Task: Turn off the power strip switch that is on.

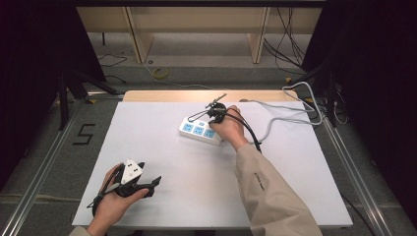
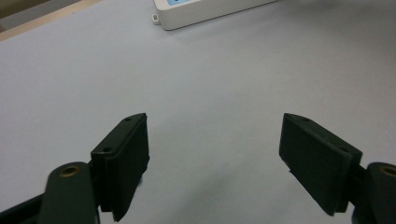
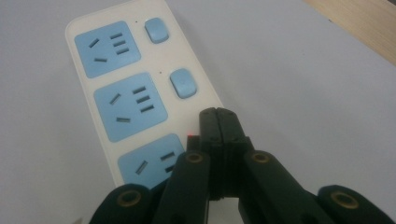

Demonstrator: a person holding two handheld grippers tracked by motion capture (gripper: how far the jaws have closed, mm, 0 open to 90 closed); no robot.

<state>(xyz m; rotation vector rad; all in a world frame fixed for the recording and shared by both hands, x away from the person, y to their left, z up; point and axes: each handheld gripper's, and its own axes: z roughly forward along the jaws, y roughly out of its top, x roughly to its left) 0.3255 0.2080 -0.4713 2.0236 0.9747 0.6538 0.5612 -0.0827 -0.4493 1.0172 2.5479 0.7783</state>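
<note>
- Our big white flat worktop (image 1: pixel 162 187) carries a white plastic power strip with blue sockets (image 3: pixel 100 93) near its far middle.
- Our right claw (image 3: pixel 219 122), pressed together, pushes the third blue switch; a red light glows, two switches remain.
- Our left claw (image 2: pixel 215 154) waits spread, holding nothing.

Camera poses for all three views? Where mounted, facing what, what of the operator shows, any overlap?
High view: above the person's side, facing forward and down on the table; both forearms, left claw, right claw.
Left gripper view: rides the left claw, open, facing bare tabletop.
Right gripper view: rides the right claw, shut, tips at the third switch beside a red light.
Shared: all show the power strip.
</note>
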